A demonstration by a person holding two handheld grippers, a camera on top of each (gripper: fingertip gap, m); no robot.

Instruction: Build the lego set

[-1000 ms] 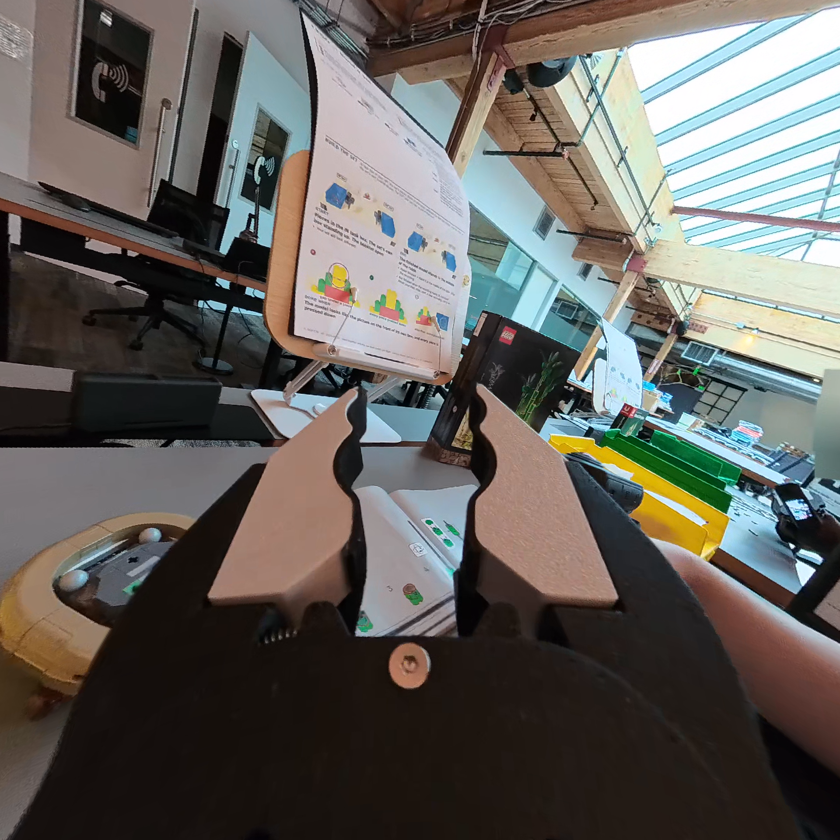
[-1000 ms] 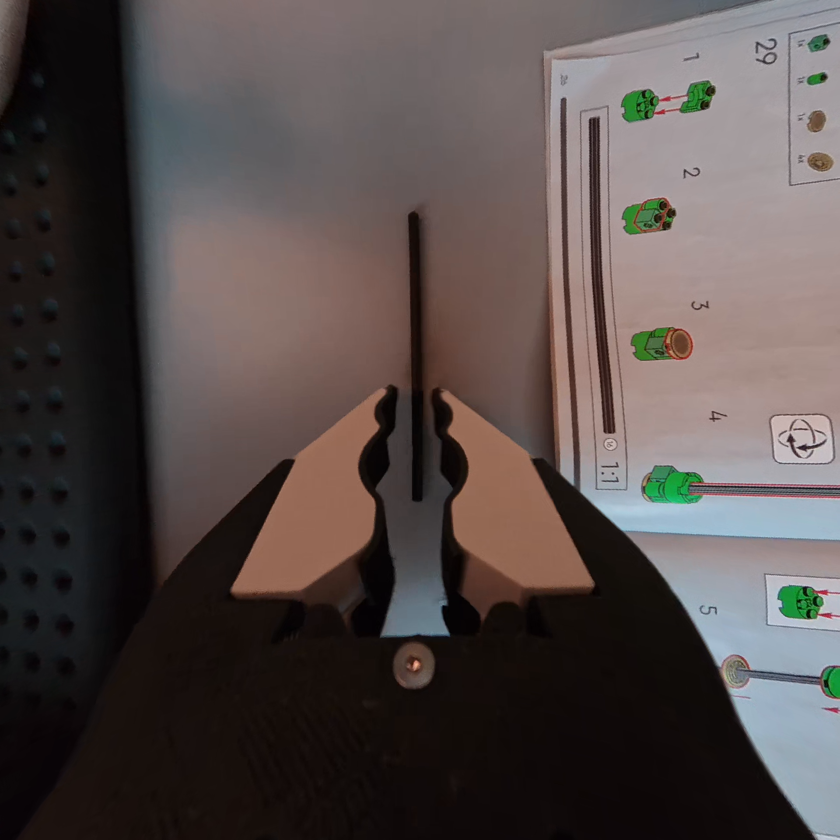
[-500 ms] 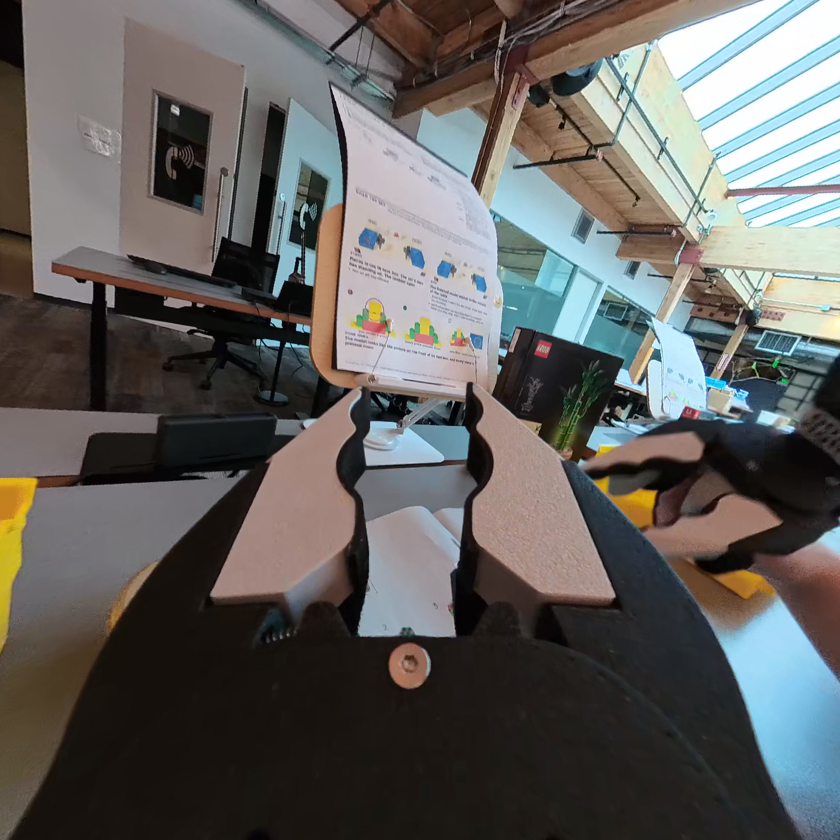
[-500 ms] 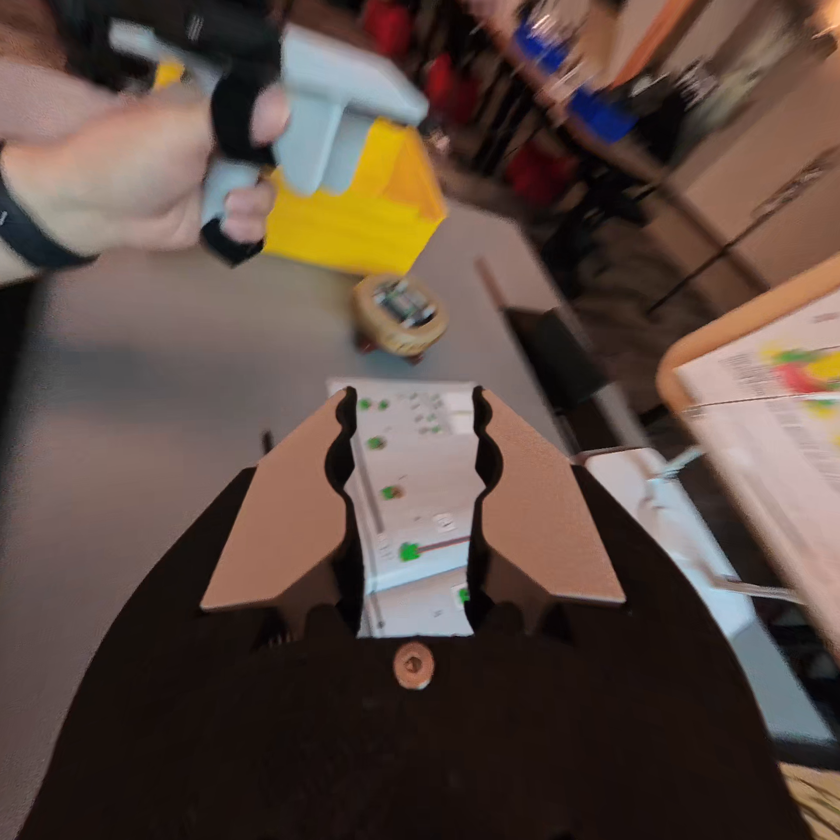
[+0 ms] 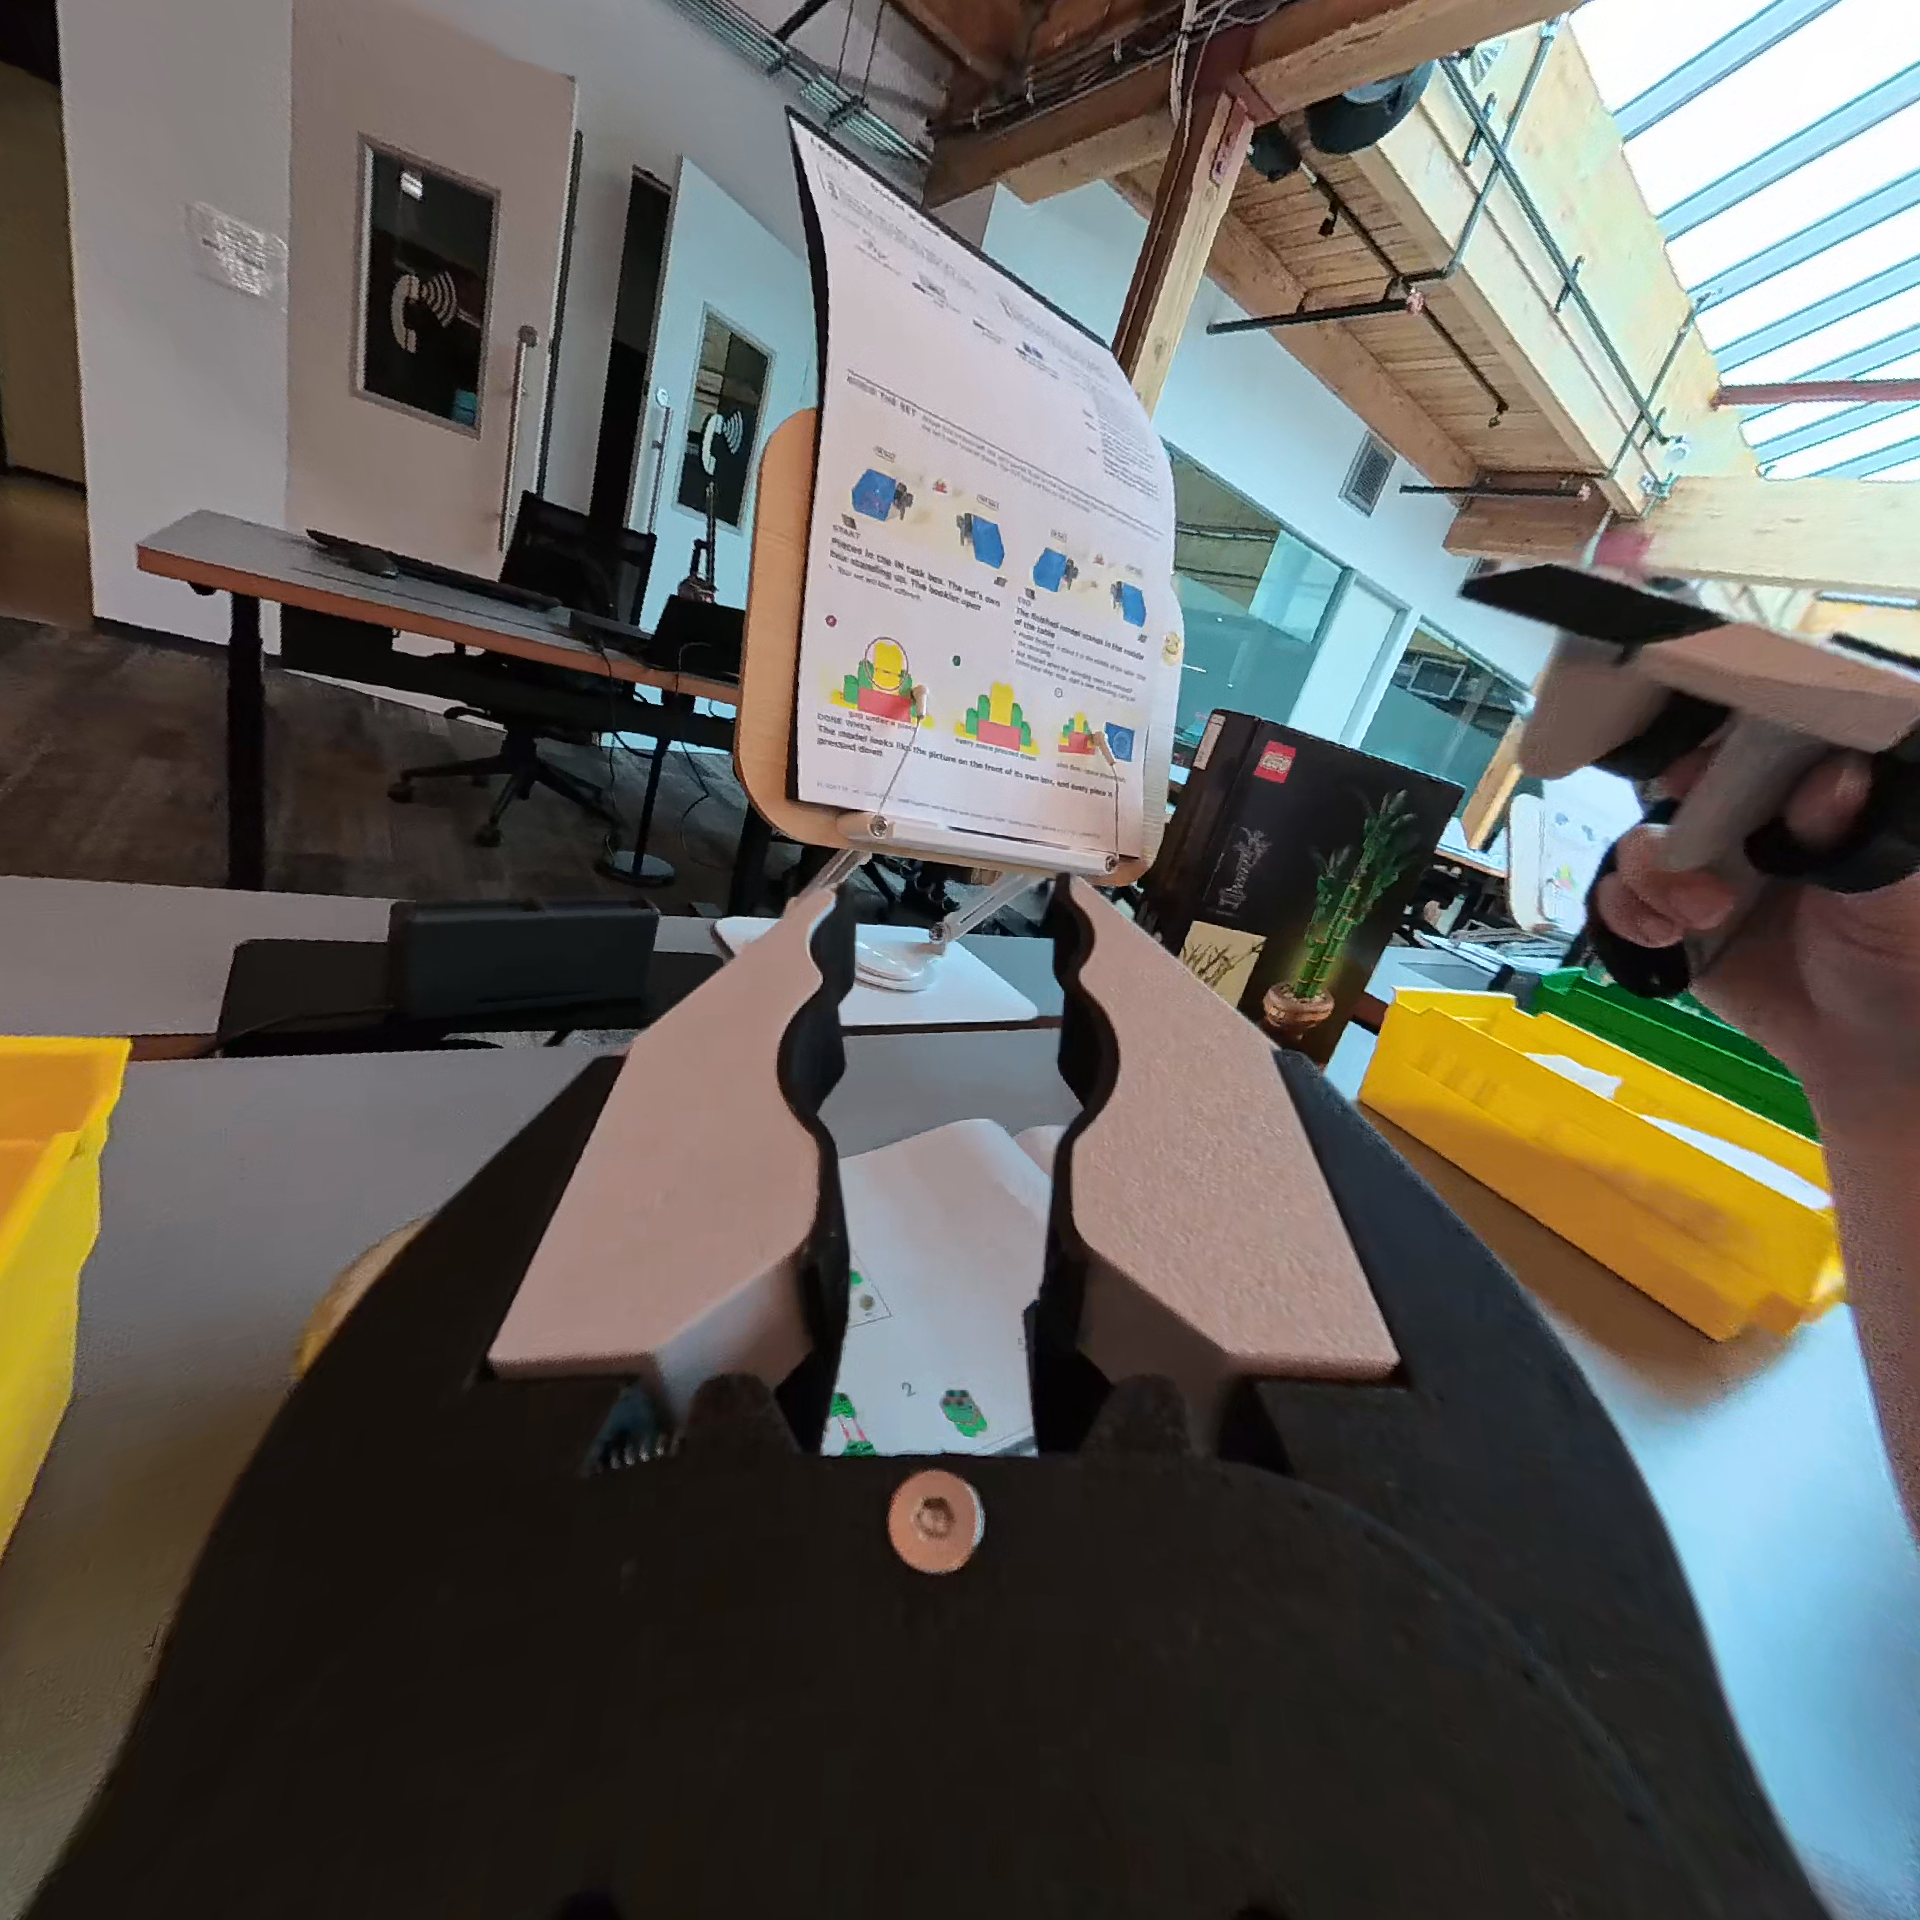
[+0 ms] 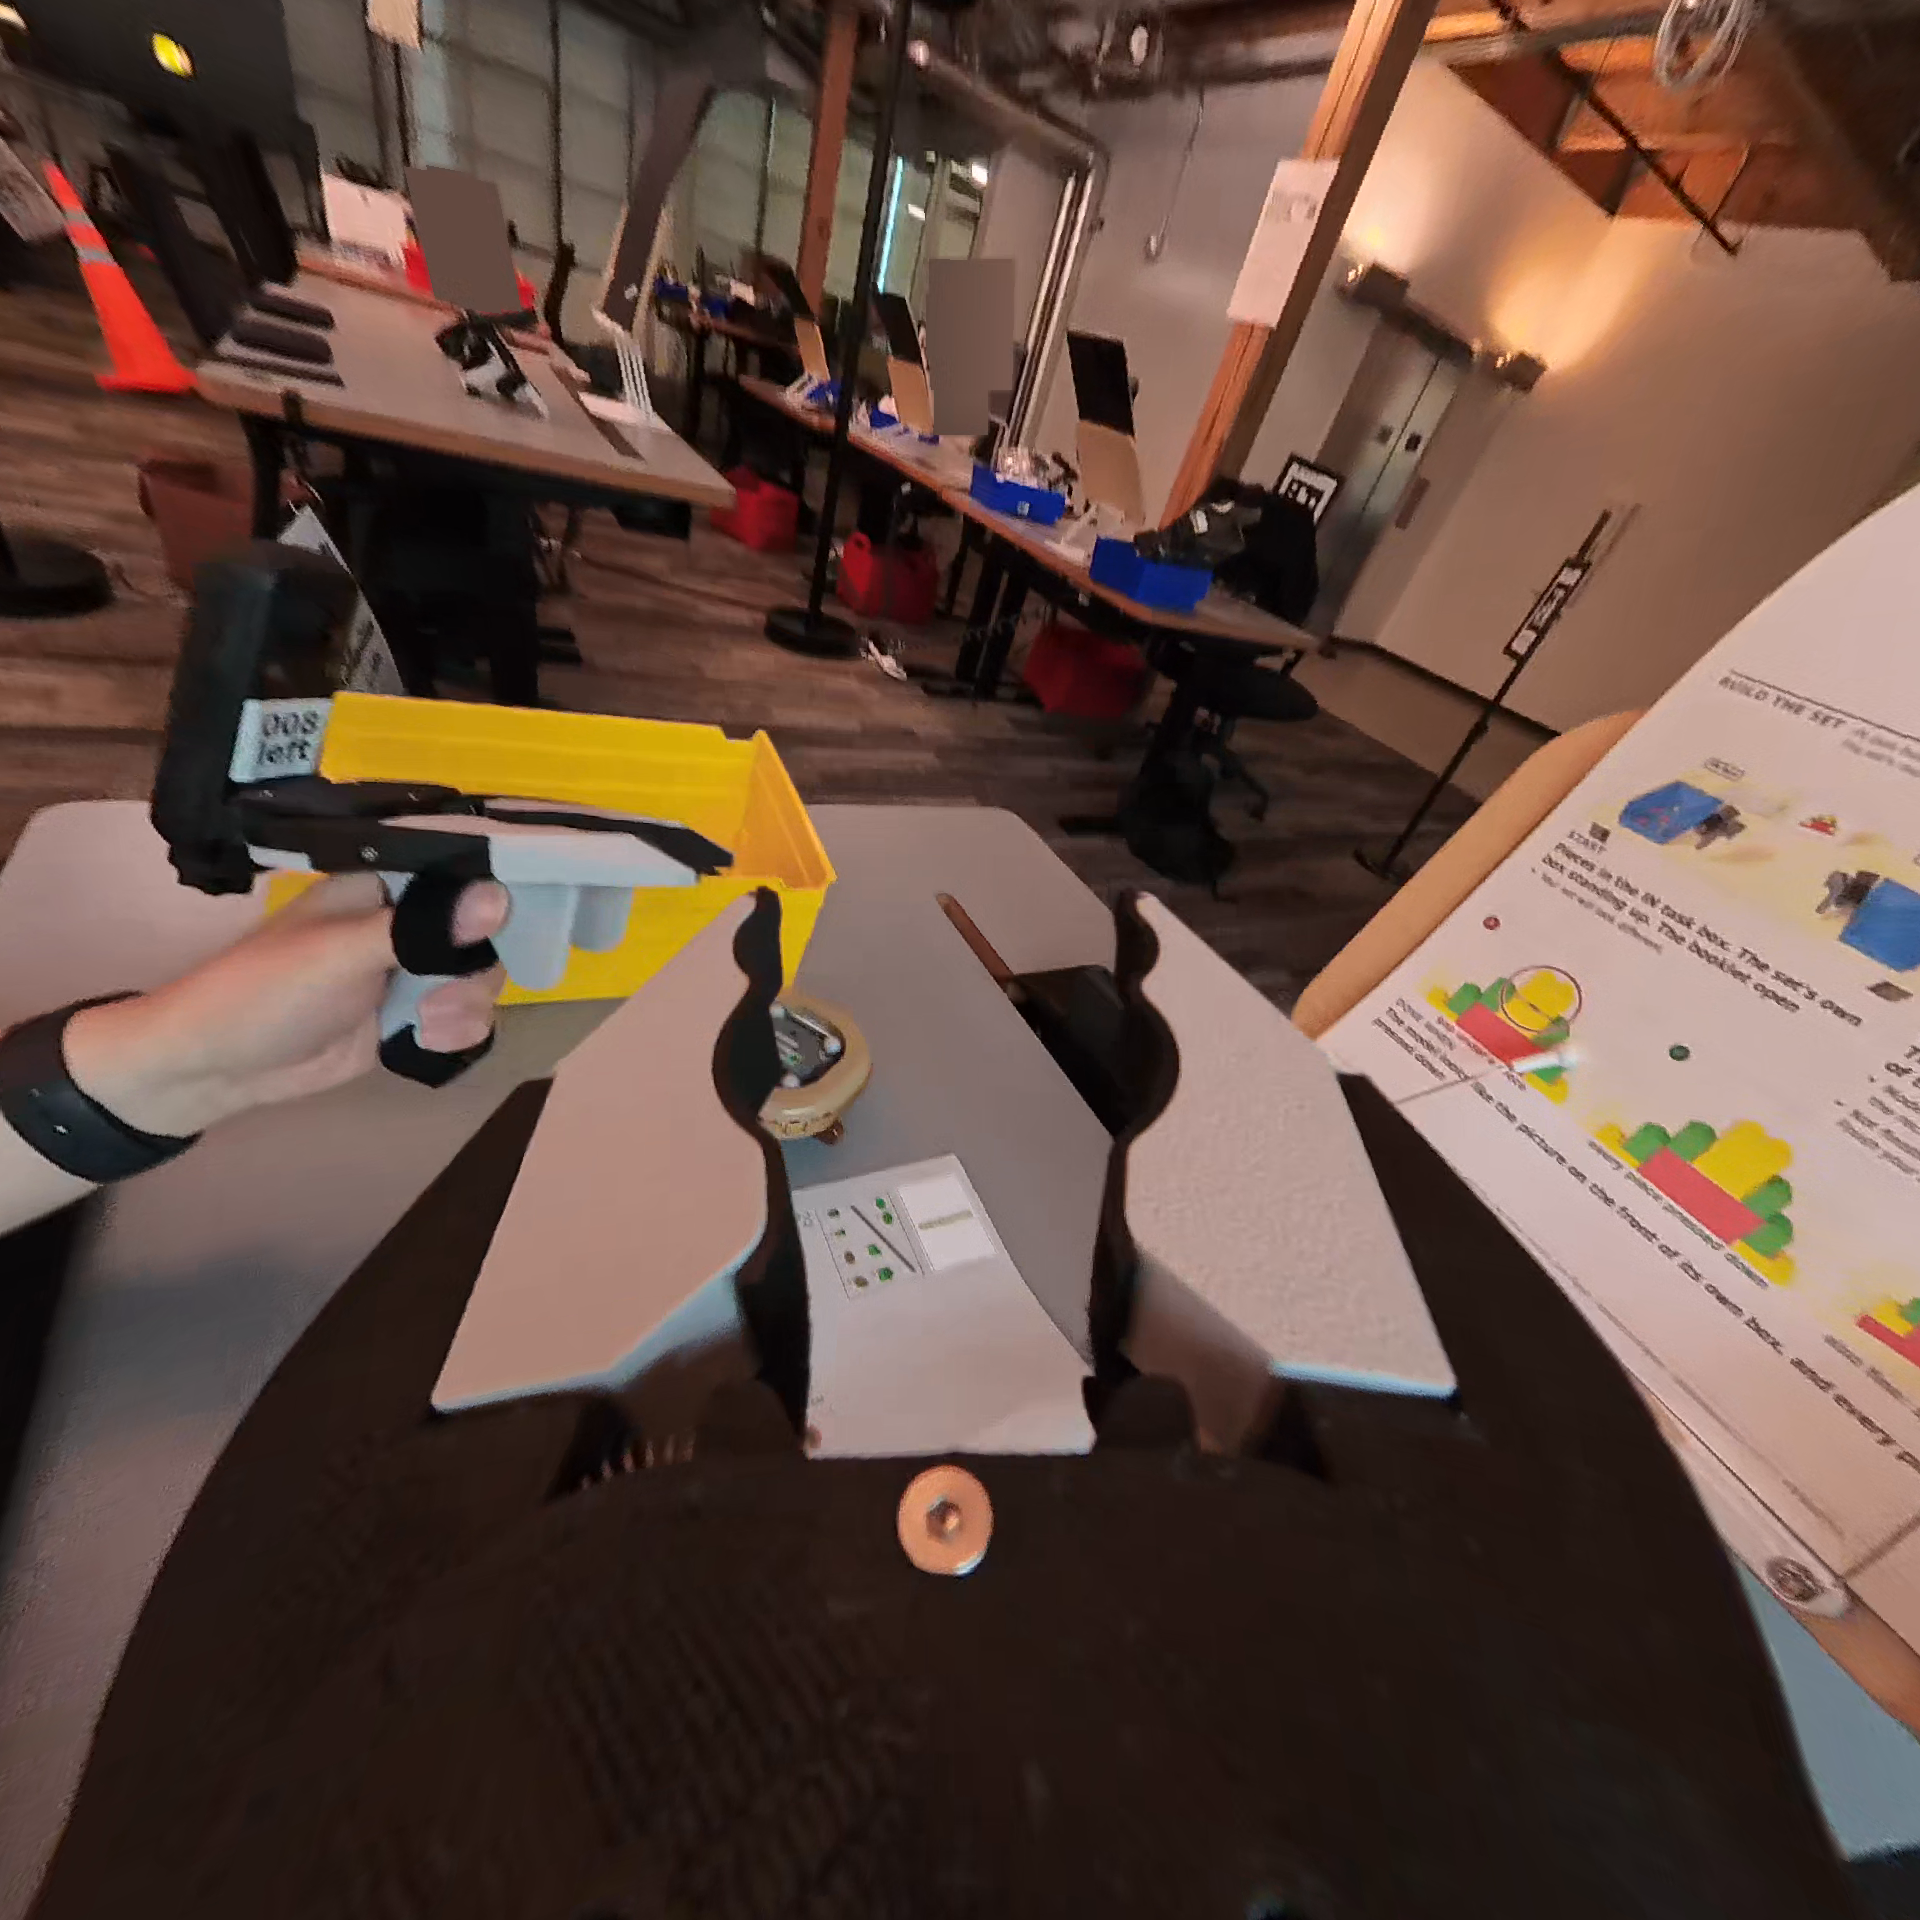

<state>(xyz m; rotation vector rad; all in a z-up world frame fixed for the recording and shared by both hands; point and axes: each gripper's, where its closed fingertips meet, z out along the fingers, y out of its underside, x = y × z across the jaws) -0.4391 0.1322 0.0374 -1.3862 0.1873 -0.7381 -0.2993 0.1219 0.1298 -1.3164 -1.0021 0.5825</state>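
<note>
Both grippers are up in the air, wide and holding nothing: the left gripper (image 5: 940,914) and the right gripper (image 6: 945,925). The booklet (image 6: 914,1236) lies open on the table (image 6: 935,862), mid frame. The round tan lego base (image 6: 821,1070) sits just above it. A yellow bin (image 6: 623,769) is at upper left.

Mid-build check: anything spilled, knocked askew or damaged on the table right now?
Nothing stands out. The booklet lies flat and open, the round tan base sits upright beyond it, and both hand-held grippers, left and right, are open and empty above the table.
</note>
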